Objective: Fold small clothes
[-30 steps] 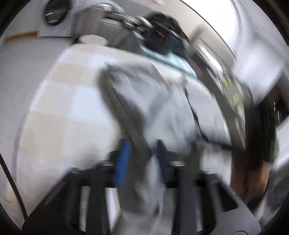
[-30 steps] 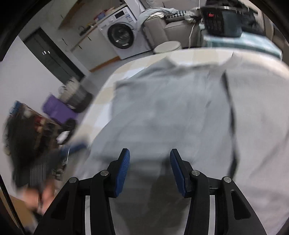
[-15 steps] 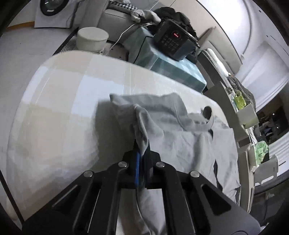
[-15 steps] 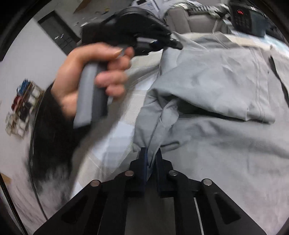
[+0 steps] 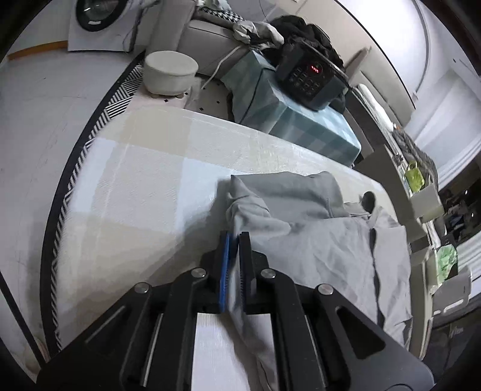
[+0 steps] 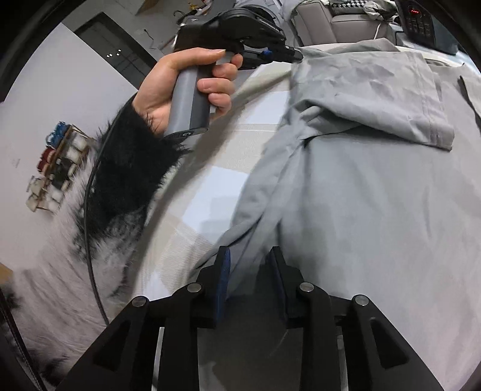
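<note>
A grey garment (image 5: pixel 315 240) lies on the checked tablecloth (image 5: pixel 150 195), its left side folded in over the body with a sleeve on top. My left gripper (image 5: pixel 234 237) pinches the garment's left edge; its jaws are just easing open, the cloth still between the pads. In the right wrist view the same garment (image 6: pixel 360 180) fills the right half. My right gripper (image 6: pixel 251 255) is opening, its fingers apart with a fold of the lower edge loose between them. Further up that edge, a hand (image 6: pixel 180 81) holds the left gripper (image 6: pixel 288 55).
Beyond the table stand a blue-checked box (image 5: pixel 300 126) with a black appliance (image 5: pixel 309 75) on it, a white round stool (image 5: pixel 170 72), a sofa and a washing machine (image 5: pixel 93 15). A furry black-and-white sleeve (image 6: pixel 126 180) hangs off the table's left edge.
Both grippers went from open over the spread garment to shut on its left edge. The right jaws have now parted again. The left gripper has shifted along the edge.
</note>
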`<control>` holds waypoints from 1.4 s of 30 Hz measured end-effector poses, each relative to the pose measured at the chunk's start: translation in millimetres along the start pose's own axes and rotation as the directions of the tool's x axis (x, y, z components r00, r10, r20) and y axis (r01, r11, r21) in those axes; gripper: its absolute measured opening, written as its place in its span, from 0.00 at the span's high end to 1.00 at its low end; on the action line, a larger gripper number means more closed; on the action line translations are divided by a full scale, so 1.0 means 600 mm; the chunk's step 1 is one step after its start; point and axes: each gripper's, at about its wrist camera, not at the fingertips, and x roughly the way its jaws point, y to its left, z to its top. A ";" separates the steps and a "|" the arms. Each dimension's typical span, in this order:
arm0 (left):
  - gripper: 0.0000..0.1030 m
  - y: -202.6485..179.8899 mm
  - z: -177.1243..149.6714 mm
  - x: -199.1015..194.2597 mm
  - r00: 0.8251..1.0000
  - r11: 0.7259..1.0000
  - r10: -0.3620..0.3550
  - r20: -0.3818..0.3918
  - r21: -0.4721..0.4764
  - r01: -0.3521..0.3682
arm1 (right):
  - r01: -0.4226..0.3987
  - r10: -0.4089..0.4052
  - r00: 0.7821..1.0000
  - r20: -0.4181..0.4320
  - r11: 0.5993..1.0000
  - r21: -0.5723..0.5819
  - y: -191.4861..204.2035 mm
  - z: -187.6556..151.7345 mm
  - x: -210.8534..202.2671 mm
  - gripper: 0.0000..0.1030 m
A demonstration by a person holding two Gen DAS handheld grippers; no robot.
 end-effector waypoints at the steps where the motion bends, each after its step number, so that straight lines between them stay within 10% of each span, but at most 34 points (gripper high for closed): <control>1: 0.93 -0.001 -0.008 -0.013 1.000 1.000 -0.005 0.007 -0.001 0.005 | -0.022 0.022 1.000 -0.004 1.000 -0.002 0.005 -0.003 0.004 0.73; 5: 0.84 -0.012 -0.063 -0.066 1.000 1.000 -0.015 0.019 -0.004 0.015 | -0.076 0.076 0.997 -0.012 0.997 -0.003 0.006 -0.007 0.026 0.90; 14: 0.84 -0.082 -0.259 -0.145 0.999 0.995 0.010 -0.047 0.099 -0.005 | -0.111 0.109 0.993 -0.044 0.993 -0.049 0.007 -0.037 -0.002 0.83; 17: 0.68 -0.122 -0.325 -0.160 0.997 0.987 0.009 -0.070 0.163 0.002 | -0.055 0.055 0.998 0.001 0.998 -0.031 -0.021 -0.043 -0.026 0.80; 22: 0.75 -0.190 -0.403 -0.134 0.977 0.897 0.200 -0.072 0.414 -0.153 | 0.021 -0.022 0.999 0.032 1.000 0.014 -0.059 -0.046 -0.051 0.80; 23: 0.88 -0.184 -0.405 -0.138 0.975 0.894 0.216 -0.058 0.413 -0.174 | 0.031 -0.031 0.999 0.036 0.999 0.017 -0.062 -0.046 -0.054 0.80; 32: 0.89 -0.053 -0.406 -0.237 0.966 0.957 0.258 0.018 0.130 -0.258 | 0.062 -0.063 0.997 0.052 0.998 0.023 -0.088 -0.059 -0.077 0.80; 37: 0.73 -0.105 -0.462 -0.256 0.987 0.961 0.163 -0.010 0.229 -0.157 | 0.072 -0.073 0.996 0.049 0.997 0.009 -0.083 -0.058 -0.087 0.78; 42: 0.71 -0.099 -0.509 -0.245 0.961 0.917 0.277 -0.010 0.302 -0.261 | 0.107 -0.107 0.993 0.051 0.994 0.007 -0.096 -0.063 -0.091 0.78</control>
